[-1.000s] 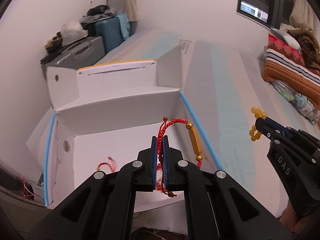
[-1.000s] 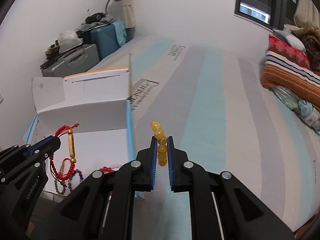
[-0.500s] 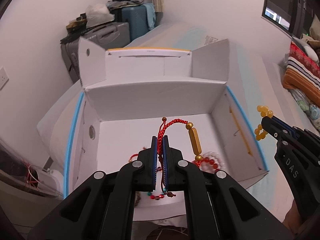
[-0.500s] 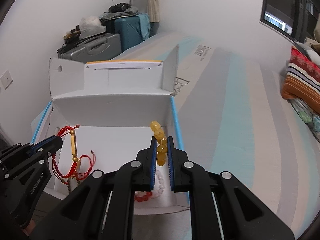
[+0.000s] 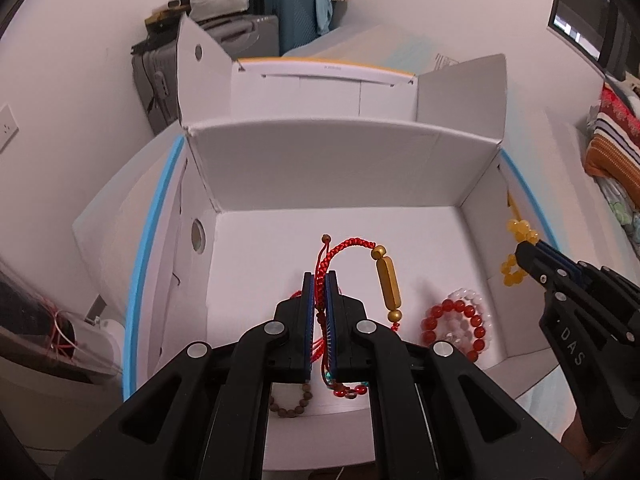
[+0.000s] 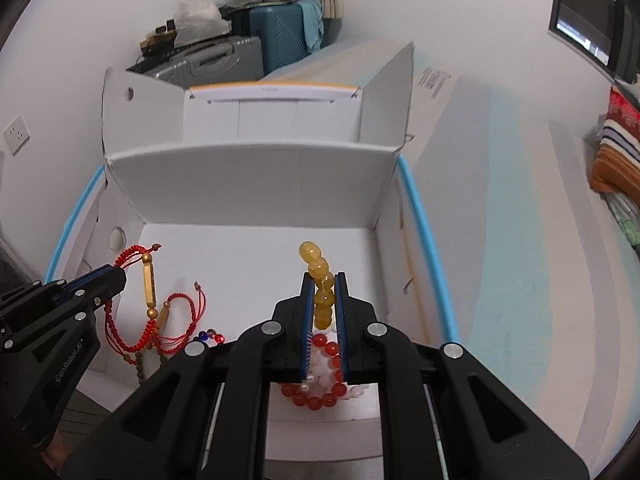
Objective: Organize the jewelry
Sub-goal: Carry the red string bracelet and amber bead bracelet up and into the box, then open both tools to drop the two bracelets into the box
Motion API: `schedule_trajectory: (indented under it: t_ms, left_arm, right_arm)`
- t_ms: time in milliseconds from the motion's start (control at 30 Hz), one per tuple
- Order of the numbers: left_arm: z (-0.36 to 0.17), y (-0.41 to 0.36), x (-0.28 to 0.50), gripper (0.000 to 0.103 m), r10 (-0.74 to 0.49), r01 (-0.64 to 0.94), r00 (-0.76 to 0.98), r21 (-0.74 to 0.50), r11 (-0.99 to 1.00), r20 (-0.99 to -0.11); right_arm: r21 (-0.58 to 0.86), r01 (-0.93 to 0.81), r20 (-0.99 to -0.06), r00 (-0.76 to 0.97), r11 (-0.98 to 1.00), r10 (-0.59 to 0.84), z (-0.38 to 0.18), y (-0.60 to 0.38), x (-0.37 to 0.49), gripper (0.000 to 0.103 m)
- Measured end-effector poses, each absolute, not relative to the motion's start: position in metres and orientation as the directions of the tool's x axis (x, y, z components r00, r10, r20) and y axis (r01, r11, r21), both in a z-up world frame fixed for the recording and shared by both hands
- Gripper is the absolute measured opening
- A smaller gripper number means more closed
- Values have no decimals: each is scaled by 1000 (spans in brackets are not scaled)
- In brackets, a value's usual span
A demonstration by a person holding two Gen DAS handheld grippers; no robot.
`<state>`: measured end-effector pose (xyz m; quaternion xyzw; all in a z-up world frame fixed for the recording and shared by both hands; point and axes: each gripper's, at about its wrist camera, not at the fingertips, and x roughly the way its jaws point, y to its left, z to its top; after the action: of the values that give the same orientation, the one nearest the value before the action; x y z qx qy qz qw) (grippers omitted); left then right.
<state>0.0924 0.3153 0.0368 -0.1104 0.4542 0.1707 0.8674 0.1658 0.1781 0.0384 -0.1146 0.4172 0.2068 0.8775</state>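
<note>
My left gripper [image 5: 319, 280] is shut on a red cord bracelet [image 5: 352, 245] with a long gold bead [image 5: 389, 282], hanging over the open white box [image 5: 336, 160]. My right gripper [image 6: 324, 280] is shut on a yellow bead bracelet [image 6: 316, 264], also above the box floor. In the left wrist view the right gripper [image 5: 528, 250] shows at the right with the yellow bead bracelet [image 5: 520, 232] near the box's right wall. In the right wrist view the left gripper [image 6: 116, 276] shows at the left with the red cord bracelet [image 6: 128, 256].
On the box floor lie a red bead bracelet [image 5: 452, 328], a white bead bracelet [image 5: 466, 294], a brown bead bracelet [image 5: 290, 408] and another red cord bracelet [image 6: 176, 320]. Suitcases [image 6: 224, 56] stand behind the box. A striped mattress [image 6: 520, 240] runs to the right, folded blankets [image 6: 616, 160] beyond.
Both grippers have swung left and dropped from beside the box to over its inside, each still holding its bracelet. The box floor and the bracelets lying on it came into view.
</note>
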Motion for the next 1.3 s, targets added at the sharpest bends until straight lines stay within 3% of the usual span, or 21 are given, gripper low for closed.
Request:
schedule_trajectory:
  t_ms: [333, 600, 633, 800, 933, 1200, 1300]
  left_arm:
    - [7, 325, 102, 6, 180, -398, 454, -18, 917, -873]
    - [-2, 331, 104, 9, 169, -402, 441, -25, 915, -882]
    - [-2, 331, 104, 13, 174, -403, 439, -20, 915, -882]
    - [5, 333, 97, 43, 189, -423, 456, -25, 906, -870]
    - [17, 331, 87, 77, 206, -418, 501, -27, 908, -841]
    - [42, 321, 59, 96, 255, -426, 569, -15, 904, -782]
    - [49, 316, 44, 97, 279, -437, 597, -12, 900, -752]
  right_arm:
    - [-14, -453, -846, 480, 892, 231, 5, 189, 180, 9]
    - [0, -456, -864, 448, 890, 230, -10, 191, 187, 10]
    - [4, -461, -865, 444, 887, 235, -11, 191, 187, 10]
    - [24, -470, -854, 448, 882, 263, -6, 190, 185, 41]
    - [47, -469, -828, 475, 882, 297, 8, 180, 178, 59]
    - [48, -452, -757, 565, 890, 328, 38, 156, 156, 85]
    - [30, -444, -714, 618, 895, 330, 49, 144, 140, 94]
